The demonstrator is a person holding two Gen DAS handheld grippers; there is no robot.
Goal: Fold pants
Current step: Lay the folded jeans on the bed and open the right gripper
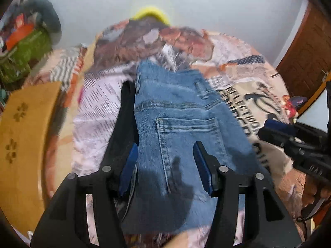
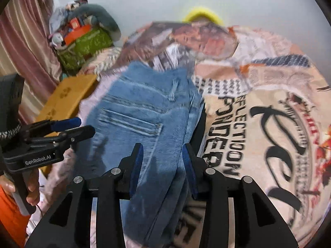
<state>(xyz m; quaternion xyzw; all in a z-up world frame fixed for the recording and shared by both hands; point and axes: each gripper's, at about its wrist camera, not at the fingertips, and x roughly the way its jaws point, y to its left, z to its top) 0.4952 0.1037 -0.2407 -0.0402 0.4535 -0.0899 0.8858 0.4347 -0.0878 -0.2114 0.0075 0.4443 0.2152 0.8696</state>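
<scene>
A pair of blue jeans (image 1: 178,124) lies folded on a printed bedspread (image 1: 99,107), back pocket up, with a black garment (image 1: 126,111) under its left edge. My left gripper (image 1: 165,165) is open, its blue-padded fingers (image 1: 129,165) either side of the near denim edge. My right gripper (image 2: 163,169) is also open over the jeans (image 2: 144,111), its pads (image 2: 189,165) straddling the near right folded edge. Each gripper shows in the other's view: the right one in the left wrist view (image 1: 289,142), the left one in the right wrist view (image 2: 62,132).
A yellow wooden board (image 1: 22,144) borders the bed on the left. A green bag with clutter (image 2: 86,43) and a pink curtain (image 2: 22,47) stand at the back left. A yellow object (image 1: 151,14) sits by the white wall. A wooden door (image 1: 306,55) is at right.
</scene>
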